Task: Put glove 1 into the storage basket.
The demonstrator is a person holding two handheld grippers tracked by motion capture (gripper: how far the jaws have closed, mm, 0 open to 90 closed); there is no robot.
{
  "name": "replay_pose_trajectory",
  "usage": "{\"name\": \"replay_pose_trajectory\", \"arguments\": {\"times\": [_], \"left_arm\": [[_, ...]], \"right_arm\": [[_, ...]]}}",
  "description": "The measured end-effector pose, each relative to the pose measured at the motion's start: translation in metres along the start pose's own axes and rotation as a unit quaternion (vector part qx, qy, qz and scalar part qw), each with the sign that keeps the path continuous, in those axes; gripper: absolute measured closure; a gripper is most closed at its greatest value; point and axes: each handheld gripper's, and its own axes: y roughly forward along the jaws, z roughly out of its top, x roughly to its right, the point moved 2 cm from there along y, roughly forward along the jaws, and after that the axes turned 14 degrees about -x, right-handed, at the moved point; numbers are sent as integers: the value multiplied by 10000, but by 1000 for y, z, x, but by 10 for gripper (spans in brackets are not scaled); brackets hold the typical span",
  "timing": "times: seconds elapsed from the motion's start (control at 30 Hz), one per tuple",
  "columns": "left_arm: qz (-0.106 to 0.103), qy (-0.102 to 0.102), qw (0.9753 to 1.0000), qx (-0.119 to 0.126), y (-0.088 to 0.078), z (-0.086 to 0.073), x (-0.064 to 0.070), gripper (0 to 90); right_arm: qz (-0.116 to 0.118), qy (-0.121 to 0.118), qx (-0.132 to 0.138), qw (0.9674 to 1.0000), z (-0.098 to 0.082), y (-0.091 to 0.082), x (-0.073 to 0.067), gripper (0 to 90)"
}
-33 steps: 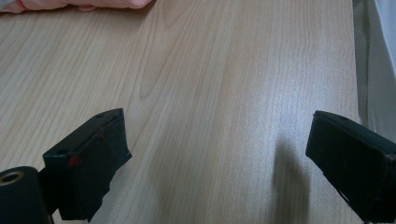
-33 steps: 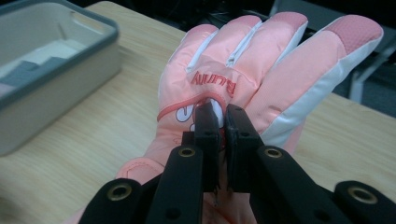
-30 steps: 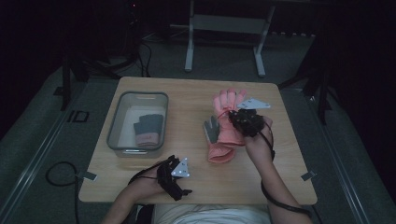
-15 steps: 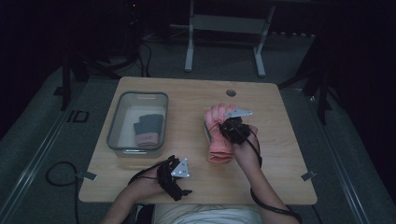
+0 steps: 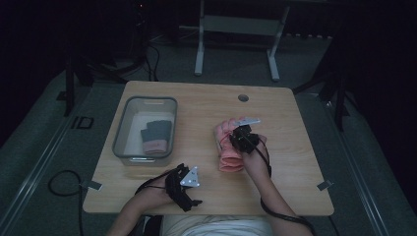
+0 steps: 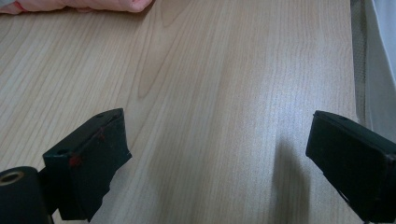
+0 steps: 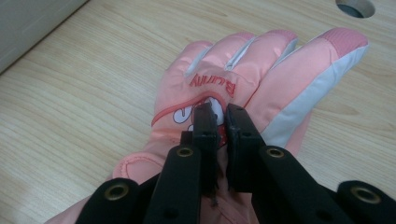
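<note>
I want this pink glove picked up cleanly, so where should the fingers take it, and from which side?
Pinch a fold on the back of the pink glove, probably from above: it lies flat on the table, offering no edge. The right gripper already pinches fabric near the printed picture.

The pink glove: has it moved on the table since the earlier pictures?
Yes. The pink glove, pinched in the right hand-held gripper, has come toward the person's side, away from the round hole in the table.
</note>
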Motion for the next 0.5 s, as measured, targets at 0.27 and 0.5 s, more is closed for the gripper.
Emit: {"name": "replay_pose_trajectory", "arguments": {"times": [0.27,0.5], "left_arm": [[-201,-132,9995,200,-3,2,-1,47],[-210,-38,9994,285,-1,9,5,47]], "right_arm": [[132,2,127,9998,5,-9,3,668],[260,-316,404,9983,8,-30,6,582]]}}
